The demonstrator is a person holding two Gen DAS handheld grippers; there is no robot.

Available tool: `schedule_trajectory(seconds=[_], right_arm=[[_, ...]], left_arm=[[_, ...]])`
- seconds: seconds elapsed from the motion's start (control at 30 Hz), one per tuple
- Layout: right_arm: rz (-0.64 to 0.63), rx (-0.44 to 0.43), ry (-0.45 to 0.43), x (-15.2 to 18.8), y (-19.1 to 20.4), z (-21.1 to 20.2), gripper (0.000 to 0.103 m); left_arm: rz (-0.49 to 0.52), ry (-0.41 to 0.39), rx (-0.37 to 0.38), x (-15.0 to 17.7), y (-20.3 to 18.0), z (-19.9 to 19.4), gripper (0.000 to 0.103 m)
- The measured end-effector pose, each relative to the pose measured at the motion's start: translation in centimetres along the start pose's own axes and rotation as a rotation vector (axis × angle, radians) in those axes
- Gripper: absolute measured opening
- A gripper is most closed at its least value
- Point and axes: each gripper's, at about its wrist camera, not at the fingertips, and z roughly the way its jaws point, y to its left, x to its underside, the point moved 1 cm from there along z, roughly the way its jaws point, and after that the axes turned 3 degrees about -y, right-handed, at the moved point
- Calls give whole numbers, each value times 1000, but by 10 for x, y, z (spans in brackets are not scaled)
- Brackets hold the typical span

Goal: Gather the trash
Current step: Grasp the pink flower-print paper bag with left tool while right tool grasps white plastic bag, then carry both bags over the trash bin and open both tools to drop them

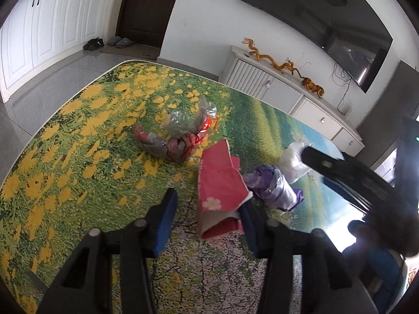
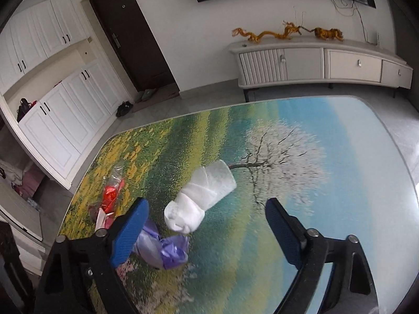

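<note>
Trash sits on the landscape-print table (image 1: 78, 136). Left gripper (image 1: 207, 222) jaws part-open around the red paper bag (image 1: 220, 185); right pad touches it, left pad clear. Purple wrapper (image 1: 275, 185) just right of the bag, white plastic wad (image 2: 201, 196) beyond it, red-clear wrapper bundle (image 1: 180, 136) behind the bag. Right gripper (image 2: 207, 225) wide open over the wad, holding nothing.

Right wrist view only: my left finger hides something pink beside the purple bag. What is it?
Observer: A crumpled pink paper bag with a flower print.
Operator: Is the left hand-held gripper on it?
Observer: The left hand-held gripper straddles it, jaws open; the bag sits close by one finger, clear of the other.
Operator: Anything beyond it?
Observer: A twisted silver and red foil wrapper, farther out.
</note>
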Motion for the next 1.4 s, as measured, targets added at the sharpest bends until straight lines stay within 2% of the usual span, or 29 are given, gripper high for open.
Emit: schedule_trajectory(seconds=[0.07, 0.1, 0.17, 0.2, 0.27, 0.37, 0.53, 0.67, 0.87, 1.1, 1.4], right_arm=[[36, -23, 33, -1, -3, 10, 69], [43, -25, 32, -3, -4, 11, 65], [35, -15, 40, -4, -6, 11, 47], [41, -25, 48, -4, -8, 11, 43], [42, -27, 52, -2, -13, 7, 28], [46, -19, 37, 3, -20, -8, 21], [40, -7, -2, 15, -27, -42, 18], [38, -3, -51, 28, -29, -82, 18], [7, 34, -139, 41, -24, -146, 18], [-33, 92, -237, 62, -17, -218, 18], [-46, 127, -325, 77, -9, -270, 18]], left_arm=[[1, 3, 8, 1, 0, -1, 38], [2, 6, 14, 2, -1, -1, 34], [9, 14, 27, 3, -2, 0, 29], [13, 17, 32, 3, -3, 0, 28], [24, 23, 44, 5, -5, -1, 26], [40, 12, 39, 8, -8, -5, 25], [115, -26, 23, 19, -26, -25, 25], [143, -46, 55, 24, -41, -46, 25], [200, -122, 115, 25, -73, -93, 25], [299, -233, 128, 32, -116, -149, 25], [363, -331, 144, 42, -143, -204, 25]])
